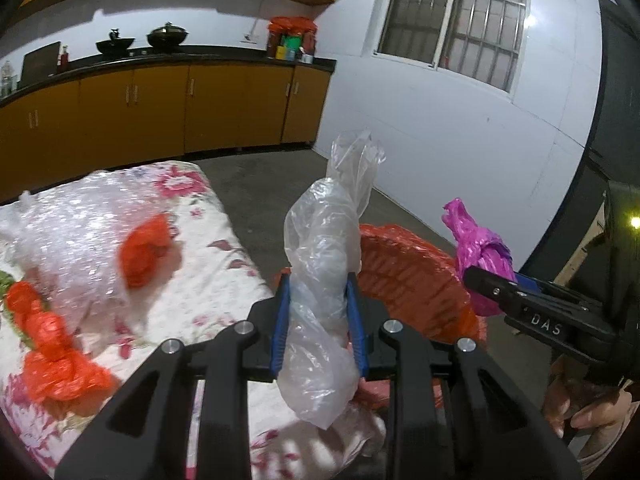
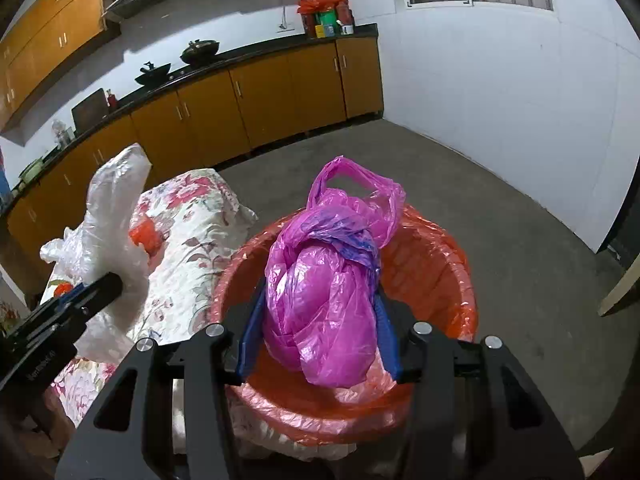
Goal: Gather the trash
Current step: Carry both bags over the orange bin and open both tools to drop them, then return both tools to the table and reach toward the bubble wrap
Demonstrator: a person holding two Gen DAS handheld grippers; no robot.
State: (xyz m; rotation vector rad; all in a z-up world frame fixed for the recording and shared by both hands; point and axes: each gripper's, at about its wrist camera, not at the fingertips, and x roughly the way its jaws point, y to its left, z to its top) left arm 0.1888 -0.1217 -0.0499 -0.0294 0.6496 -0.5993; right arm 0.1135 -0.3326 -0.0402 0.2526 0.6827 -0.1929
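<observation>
Fingers of the left gripper [image 1: 319, 320] clamp a clear bag [image 1: 324, 280]; right gripper [image 2: 320, 332] clamps a pink bag [image 2: 324, 300] over the red-lined bin [image 2: 440, 264].

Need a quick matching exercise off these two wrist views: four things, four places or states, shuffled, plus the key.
1. clear plastic bag
2. pink plastic bag
3. red-lined bin
4. red plastic scraps

A. lying on the floral cloth
B. clamped in the right gripper
C. clamped in the left gripper
D. standing on the floor beside the cloth-covered surface

Pairs: 1-C, 2-B, 3-D, 4-A
</observation>
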